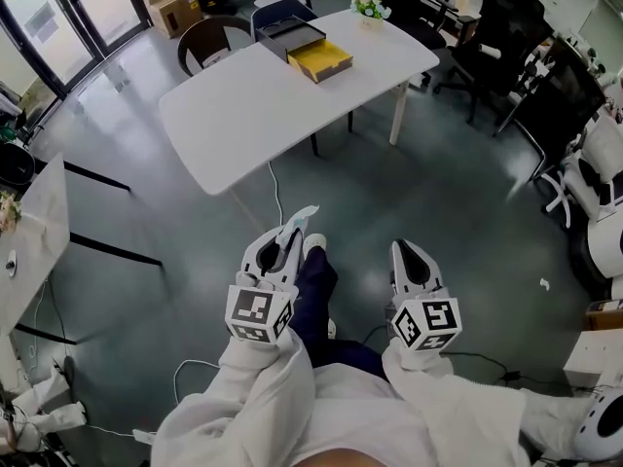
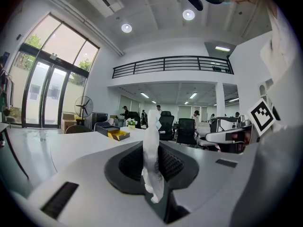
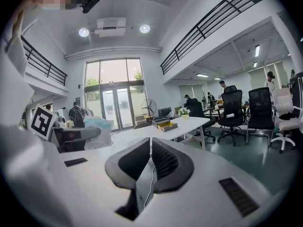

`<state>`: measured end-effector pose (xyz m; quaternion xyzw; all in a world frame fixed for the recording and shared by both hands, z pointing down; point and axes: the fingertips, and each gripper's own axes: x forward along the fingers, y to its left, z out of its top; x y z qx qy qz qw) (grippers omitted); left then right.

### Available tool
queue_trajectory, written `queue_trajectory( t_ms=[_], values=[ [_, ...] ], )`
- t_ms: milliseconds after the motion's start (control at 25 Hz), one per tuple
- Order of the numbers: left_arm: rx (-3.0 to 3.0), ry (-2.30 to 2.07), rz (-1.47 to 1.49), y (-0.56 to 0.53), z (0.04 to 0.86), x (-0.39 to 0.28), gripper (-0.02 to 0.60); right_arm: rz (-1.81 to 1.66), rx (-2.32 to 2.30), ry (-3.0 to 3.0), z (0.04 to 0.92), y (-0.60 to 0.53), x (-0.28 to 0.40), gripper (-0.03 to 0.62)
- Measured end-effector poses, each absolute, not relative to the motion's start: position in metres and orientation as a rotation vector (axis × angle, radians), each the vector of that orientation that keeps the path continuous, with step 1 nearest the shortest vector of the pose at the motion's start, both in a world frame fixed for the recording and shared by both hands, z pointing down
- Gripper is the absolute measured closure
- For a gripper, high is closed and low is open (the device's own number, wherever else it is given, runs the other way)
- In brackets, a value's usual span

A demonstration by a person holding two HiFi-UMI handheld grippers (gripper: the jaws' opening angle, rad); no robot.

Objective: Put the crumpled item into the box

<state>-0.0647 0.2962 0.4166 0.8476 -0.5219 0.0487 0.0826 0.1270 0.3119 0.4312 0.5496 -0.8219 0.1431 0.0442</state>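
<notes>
Pinching the crumpled item, possibly thin white paper, the left gripper is holding it upright, well apart from the white table that is carrying the yellow box. Beside it, the right gripper is hanging empty, jaws pressed together.

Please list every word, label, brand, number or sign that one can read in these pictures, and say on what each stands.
No readable text in any view.
Marker cubes on the left hand-held gripper and right hand-held gripper: black-and-white square patterns only, no letters.
Cardboard boxes: any print is too small to read.
Yellow box on the table: no print shows.
</notes>
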Motion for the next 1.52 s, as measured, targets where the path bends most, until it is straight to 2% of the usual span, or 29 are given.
queue_trajectory(
  t_ms=[440, 760, 1080, 1520],
  values=[
    [2.55, -1.516, 0.156, 0.221, 0.418, -0.045, 0.519, 0.454, 1.719, -2.485, 0.434, 0.246, 0.147, 0.557],
    [2.541, -1.5, 0.173, 0.12, 0.417, -0.036, 0.518, 0.476, 1.731, -2.469, 0.434, 0.145, 0.159, 0.558],
    [2.527, -1.514, 0.172, 0.017, 0.413, -0.043, 0.52, 0.474, 1.716, -2.481, 0.43, 0.037, 0.153, 0.558],
    [2.538, -1.517, 0.151, -0.067, 0.414, -0.059, 0.519, 0.454, 1.735, -2.491, 0.431, -0.051, 0.141, 0.557]
  ],
)
